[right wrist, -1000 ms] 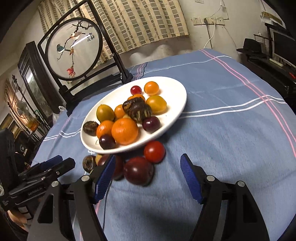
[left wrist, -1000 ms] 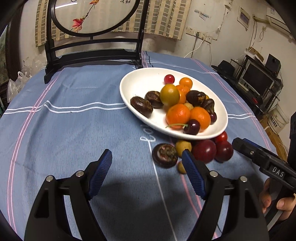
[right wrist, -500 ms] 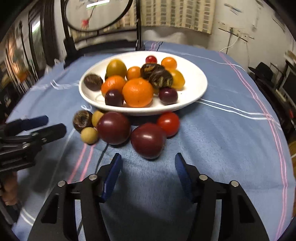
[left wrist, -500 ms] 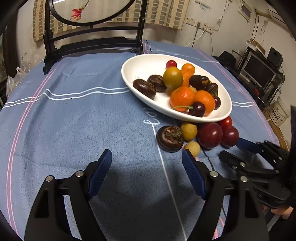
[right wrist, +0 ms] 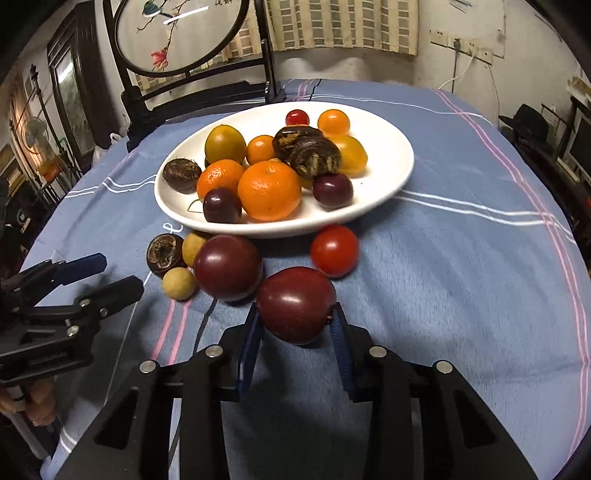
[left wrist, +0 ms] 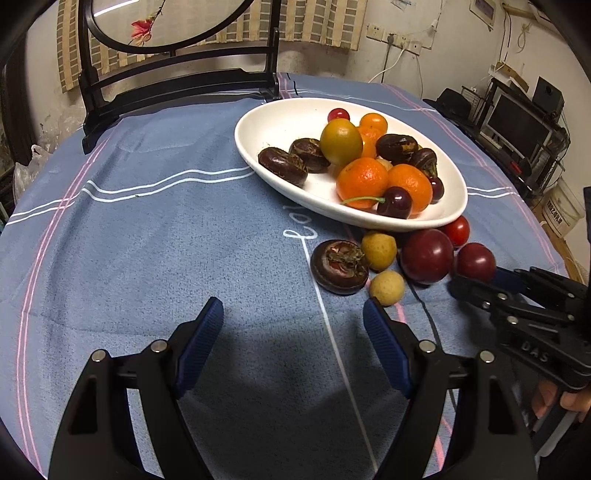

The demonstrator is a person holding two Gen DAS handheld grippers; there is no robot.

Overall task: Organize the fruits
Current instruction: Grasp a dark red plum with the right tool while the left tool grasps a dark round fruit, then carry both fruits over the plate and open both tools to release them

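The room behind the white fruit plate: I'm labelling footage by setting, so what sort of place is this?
Probably a lived-in home room: a round embroidered screen in a dark wooden stand, a striped woven curtain, and a black monitor on a cluttered shelf.

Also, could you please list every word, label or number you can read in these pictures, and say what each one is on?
"DAS": raised letters on the black body of the right gripper, seen from the left wrist.
White cursive embroidery on the blue tablecloth, by the white plate: partly hidden, not readable.
Characters on the round painted screen: too blurred.
Print on the white bucket: too small.
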